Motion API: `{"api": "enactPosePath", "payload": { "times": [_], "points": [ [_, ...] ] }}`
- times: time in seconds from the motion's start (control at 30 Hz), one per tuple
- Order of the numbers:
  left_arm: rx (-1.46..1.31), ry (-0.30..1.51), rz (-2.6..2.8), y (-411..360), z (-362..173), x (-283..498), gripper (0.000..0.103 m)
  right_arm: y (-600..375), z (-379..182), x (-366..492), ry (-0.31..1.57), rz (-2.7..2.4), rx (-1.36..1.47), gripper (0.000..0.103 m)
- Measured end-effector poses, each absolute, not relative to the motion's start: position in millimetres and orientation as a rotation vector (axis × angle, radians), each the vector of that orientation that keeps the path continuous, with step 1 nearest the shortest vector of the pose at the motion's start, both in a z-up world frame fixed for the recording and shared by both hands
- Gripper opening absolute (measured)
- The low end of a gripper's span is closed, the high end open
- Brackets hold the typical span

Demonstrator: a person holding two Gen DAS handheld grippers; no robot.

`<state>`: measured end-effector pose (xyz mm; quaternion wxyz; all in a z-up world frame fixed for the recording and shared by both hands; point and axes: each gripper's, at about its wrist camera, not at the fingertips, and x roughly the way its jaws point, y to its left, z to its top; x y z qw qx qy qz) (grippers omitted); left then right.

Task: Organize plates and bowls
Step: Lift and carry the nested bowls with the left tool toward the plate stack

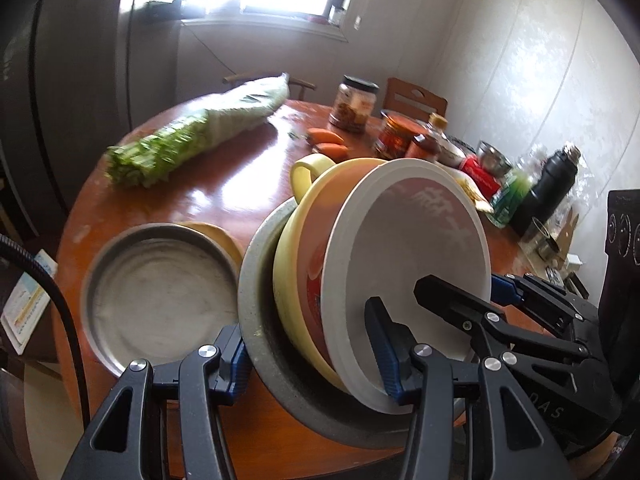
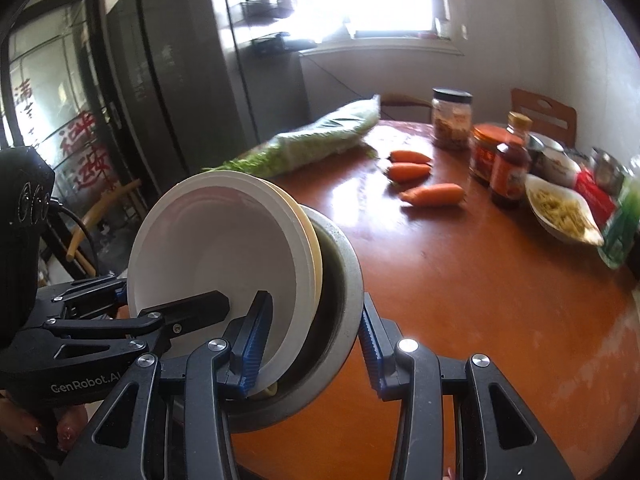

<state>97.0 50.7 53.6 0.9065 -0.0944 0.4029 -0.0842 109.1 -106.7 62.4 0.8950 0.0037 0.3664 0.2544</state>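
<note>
Tilted stack of nested bowls [image 1: 360,264] above the round table's [image 1: 224,196] near edge, left gripper [image 1: 312,360] and right gripper [image 2: 310,344] each clamped across its rim from opposite sides, metal pan [image 1: 160,292] on table beside it.

Two handheld grippers are showing identical builds: the left gripper [image 1: 312,360] and right gripper [image 2: 312,344] are each wearing matte black linkage arms studded with silver screws, ending in ribbed blue pads [image 2: 252,348]. White "GenRobot.AI" lettering is running along the body at eight o'clock in the right wrist view, a black cable [image 2: 80,224] trailing behind.
</note>
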Motion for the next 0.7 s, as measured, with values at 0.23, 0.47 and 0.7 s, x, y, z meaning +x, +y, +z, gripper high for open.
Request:
{"api": "enactPosePath", "payload": {
  "times": [0.23,0.47,0.7],
  "points": [
    [-0.215,0.797,-0.081,104.9,63.6,89.2,0.051,-51.4,76.4,117.7,0.724,0.62,-0.021,0.044],
    [-0.23,0.804,-0.01,149.9,59.8,86.5,0.051,-2.5,69.7,127.5,0.738,0.684,-0.033,0.043],
    [-0.254,0.827,-0.006,166.5,42.8,91.6,0.051,16.5,54.4,135.1,0.771,0.685,-0.048,0.043]
  ]
}}
